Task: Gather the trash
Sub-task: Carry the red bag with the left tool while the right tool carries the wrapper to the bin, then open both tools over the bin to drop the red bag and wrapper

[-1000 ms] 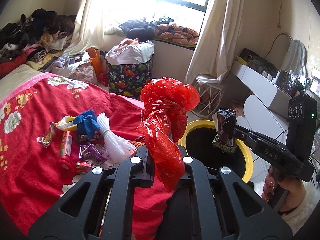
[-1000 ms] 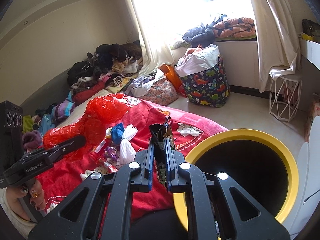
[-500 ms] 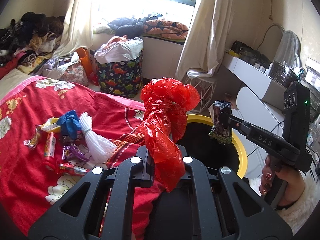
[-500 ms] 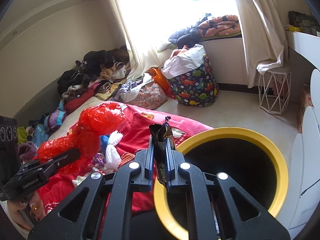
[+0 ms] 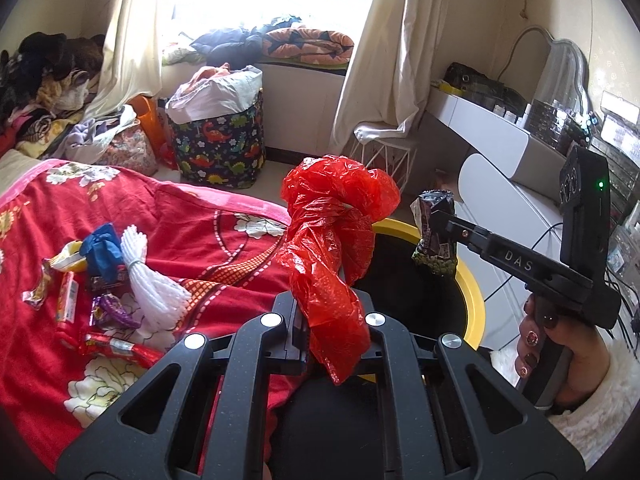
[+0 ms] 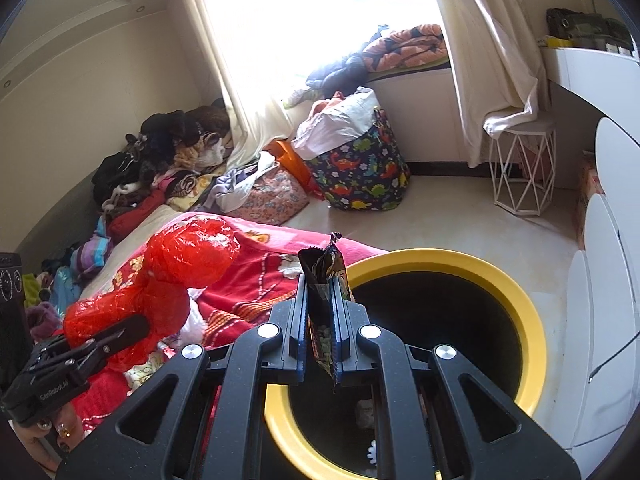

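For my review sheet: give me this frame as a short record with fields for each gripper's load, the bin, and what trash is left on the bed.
left gripper: shut on red plastic bag, crumpled, held up near the bin's rim
right gripper: shut on dark snack wrapper, above the bin's near rim
bin: yellow rim, dark inside, open top, beside the bed; some scraps at the bottom
bed: red floral cover
left on bed: blue glove, white foam net, several small wrappers
dropped yet: neither item

Bin (image 6: 524, 308) mouth open, unobstructed; red bed (image 5: 192, 216) edge beside rim.
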The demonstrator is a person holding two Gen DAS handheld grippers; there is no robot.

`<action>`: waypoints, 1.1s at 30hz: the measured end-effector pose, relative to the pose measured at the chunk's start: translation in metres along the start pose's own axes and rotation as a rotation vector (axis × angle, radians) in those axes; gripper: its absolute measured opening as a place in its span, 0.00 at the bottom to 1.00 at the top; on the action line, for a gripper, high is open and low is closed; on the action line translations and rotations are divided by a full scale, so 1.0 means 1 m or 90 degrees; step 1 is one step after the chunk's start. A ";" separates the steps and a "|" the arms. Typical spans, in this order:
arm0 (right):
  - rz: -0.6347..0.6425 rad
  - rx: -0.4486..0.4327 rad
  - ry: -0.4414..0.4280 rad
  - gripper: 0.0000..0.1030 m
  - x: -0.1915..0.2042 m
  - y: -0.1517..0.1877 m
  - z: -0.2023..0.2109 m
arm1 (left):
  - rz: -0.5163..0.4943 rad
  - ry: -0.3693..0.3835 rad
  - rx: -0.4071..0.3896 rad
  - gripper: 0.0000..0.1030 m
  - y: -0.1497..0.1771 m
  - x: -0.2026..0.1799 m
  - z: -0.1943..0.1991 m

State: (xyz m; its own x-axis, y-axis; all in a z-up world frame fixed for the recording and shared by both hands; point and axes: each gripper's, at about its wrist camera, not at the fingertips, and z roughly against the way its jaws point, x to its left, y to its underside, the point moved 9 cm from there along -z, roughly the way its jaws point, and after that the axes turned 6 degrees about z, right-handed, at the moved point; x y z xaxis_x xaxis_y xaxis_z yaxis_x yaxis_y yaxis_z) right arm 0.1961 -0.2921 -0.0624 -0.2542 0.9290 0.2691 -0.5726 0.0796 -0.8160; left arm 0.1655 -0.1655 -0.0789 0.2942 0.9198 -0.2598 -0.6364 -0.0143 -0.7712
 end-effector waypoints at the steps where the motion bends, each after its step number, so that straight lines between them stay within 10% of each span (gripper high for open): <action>1: -0.003 0.000 0.004 0.09 -0.003 0.001 0.000 | -0.002 0.001 0.002 0.05 0.001 -0.002 -0.002; 33: -0.104 0.043 0.071 0.24 -0.076 0.032 -0.018 | -0.054 0.030 0.111 0.06 0.036 -0.043 -0.085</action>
State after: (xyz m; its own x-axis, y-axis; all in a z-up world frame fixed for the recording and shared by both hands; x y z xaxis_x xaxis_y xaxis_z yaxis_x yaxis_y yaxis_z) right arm 0.2110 -0.3536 -0.1181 -0.0673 0.9403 0.3337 -0.6506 0.2122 -0.7292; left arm 0.1909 -0.2386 -0.1451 0.3825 0.8954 -0.2280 -0.7204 0.1345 -0.6804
